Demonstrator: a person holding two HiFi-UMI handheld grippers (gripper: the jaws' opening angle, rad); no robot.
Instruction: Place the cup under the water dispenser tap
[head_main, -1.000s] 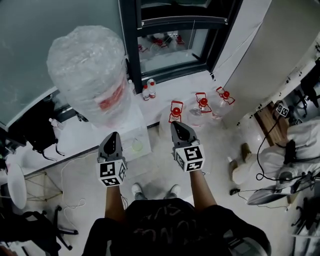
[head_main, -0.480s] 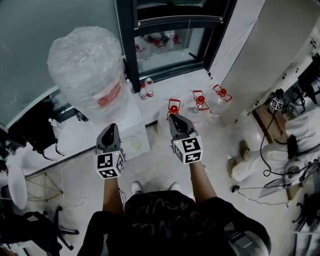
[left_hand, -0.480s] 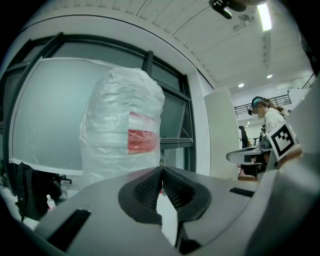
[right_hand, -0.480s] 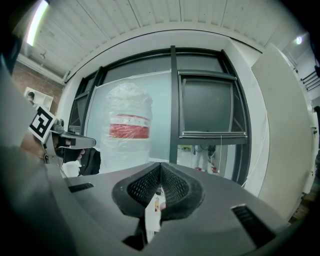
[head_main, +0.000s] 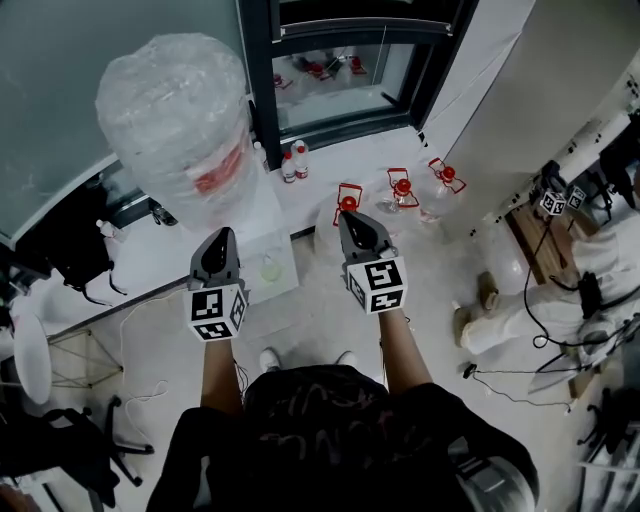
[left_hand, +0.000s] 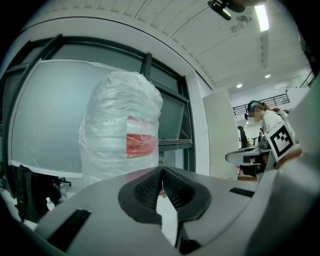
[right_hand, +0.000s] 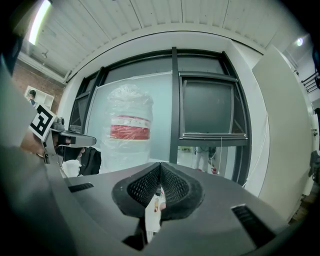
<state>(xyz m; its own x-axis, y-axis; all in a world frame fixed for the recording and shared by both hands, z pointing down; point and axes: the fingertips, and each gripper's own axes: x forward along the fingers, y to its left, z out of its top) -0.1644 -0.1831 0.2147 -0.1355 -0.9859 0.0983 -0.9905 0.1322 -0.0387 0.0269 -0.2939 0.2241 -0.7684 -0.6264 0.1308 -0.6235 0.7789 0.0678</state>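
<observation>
Against the grey glass wall: one large water bottle (head_main: 175, 130) wrapped in clear crinkled plastic, upended on a white water dispenser (head_main: 262, 225). It has a red label band, with print unreadable in every view.

Beside it, a dark-framed window (head_main: 262, 90), top edge cut off.

Left gripper (head_main: 222, 242), grey with a black-and-white marker cube: jaws pressed together, nothing between them.

Right gripper (head_main: 352, 222), same make: jaws likewise closed and empty.

Three clear plastic jugs with red caps and handles (head_main: 402, 188) on the white floor near the window; no lettering discernible.

Two small red-capped bottles (head_main: 293, 162) at the window's foot, print too small to read.

Small pale-green cup (head_main: 270, 268) on the dispenser's front ledge, just right of the left gripper's tip, held by neither. The tap is hidden beneath the bottle.
</observation>
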